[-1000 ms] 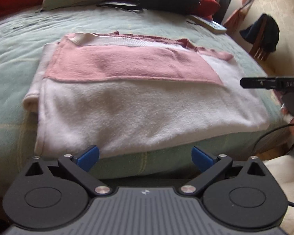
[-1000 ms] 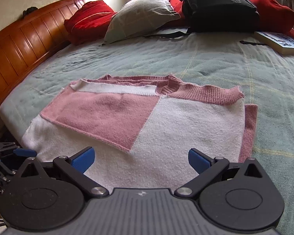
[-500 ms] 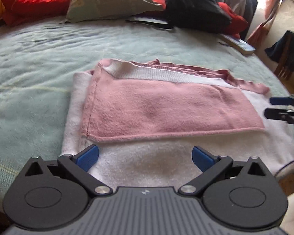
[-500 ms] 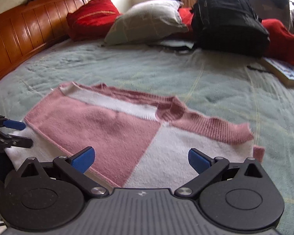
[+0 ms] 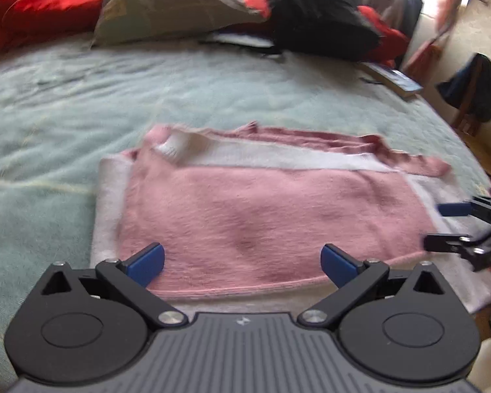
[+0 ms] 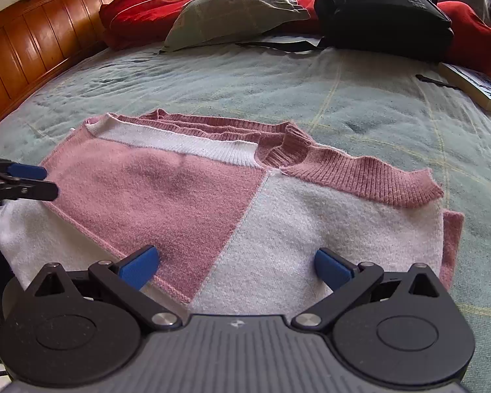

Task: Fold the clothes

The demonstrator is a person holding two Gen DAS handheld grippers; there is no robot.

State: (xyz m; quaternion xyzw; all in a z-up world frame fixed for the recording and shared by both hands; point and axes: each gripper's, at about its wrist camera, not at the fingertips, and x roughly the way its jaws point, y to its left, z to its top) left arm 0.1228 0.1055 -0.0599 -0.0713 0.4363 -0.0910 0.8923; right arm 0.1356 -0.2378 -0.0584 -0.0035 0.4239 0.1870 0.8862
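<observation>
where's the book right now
In the right wrist view, the book lies on the green blanket at the far right edge, just right of the black backpack and well beyond the sweater.

Folded sweater (image 6: 232,203): flat on the bed (image 6: 360,98), near its front edge. Left gripper (image 5: 242,262): over the sweater's left end, jaws spread. Right gripper (image 6: 234,263): over the sweater's right part, jaws spread. Pillow (image 6: 239,6): far side of the bed, behind the sweater. Backpack (image 6: 383,6): right of the pillow. Cushion (image 6: 140,6): left of the pillow, against the headboard (image 6: 32,49). Book (image 6: 478,88): bed's right edge, before the backpack.
</observation>
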